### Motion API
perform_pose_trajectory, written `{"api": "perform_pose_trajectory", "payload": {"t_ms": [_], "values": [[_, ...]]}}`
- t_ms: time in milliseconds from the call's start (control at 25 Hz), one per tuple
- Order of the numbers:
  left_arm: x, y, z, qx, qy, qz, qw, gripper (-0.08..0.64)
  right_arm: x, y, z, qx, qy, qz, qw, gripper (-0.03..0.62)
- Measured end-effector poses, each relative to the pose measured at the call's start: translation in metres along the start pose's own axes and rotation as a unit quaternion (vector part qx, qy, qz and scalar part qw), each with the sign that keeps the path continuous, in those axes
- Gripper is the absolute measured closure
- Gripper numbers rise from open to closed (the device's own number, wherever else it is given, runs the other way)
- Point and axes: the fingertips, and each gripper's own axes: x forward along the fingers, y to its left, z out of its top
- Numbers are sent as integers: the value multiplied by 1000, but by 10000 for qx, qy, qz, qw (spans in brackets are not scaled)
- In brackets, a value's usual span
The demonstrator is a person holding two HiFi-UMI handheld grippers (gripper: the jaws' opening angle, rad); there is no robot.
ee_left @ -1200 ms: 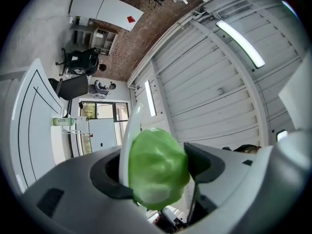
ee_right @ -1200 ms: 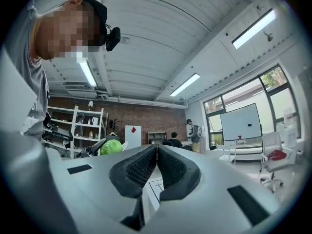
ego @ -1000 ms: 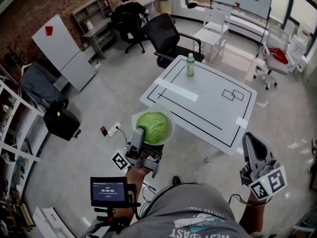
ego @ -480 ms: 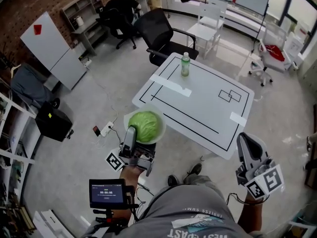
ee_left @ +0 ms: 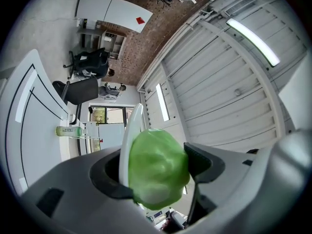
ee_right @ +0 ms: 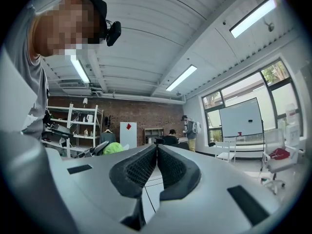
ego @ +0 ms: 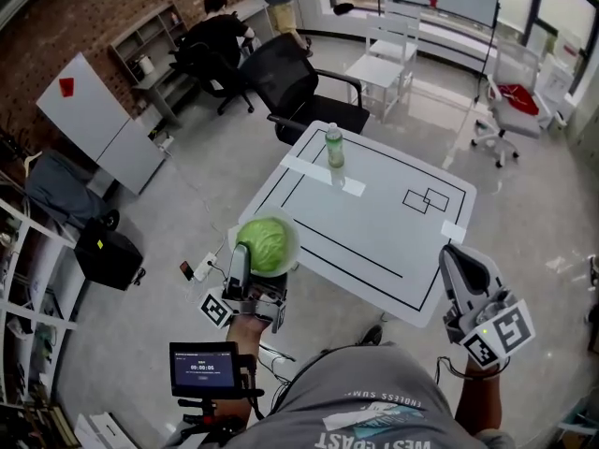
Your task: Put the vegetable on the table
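A green cabbage rests in a white plate, held just off the near-left edge of the white table. My left gripper is shut on them. In the left gripper view one pad sits behind the plate and the other against the cabbage. My right gripper hangs over the table's near-right corner. It is shut and holds nothing, and its ribbed pads meet in the right gripper view. The cabbage shows small there at the left.
A green bottle stands on the table's far side, inside black marked lines. A black office chair and a white chair stand beyond the table. A small monitor sits at my lower left, and a black box on the floor.
The view has moved toward the table. My left gripper with the plate and cabbage has come nearer the table's near-left edge. The right gripper now reaches the near-right corner.
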Motion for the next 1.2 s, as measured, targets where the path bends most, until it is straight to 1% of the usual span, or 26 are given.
{"api": "perform_pose_trajectory", "payload": {"t_ms": [280,440,560,800,1040,1200], "values": [[21,43,-13,64,6,323,9995,235,-1,-43,-6,21,39,18,10000,584],[28,69,-15,35,122,600,9981,235,0,-58,-16,219,77,-64,9997,584],[37,91,-10,33,243,758,9968,235,8,-66,-20,235,109,-142,9996,584],[60,143,0,-41,486,1112,9926,235,27,-83,-25,344,107,-439,9984,584],[73,203,21,-76,658,1497,9865,235,51,-97,-26,396,131,-705,9966,584],[80,241,32,-101,797,1770,9809,235,68,-100,-31,478,179,-820,9953,584]]}}
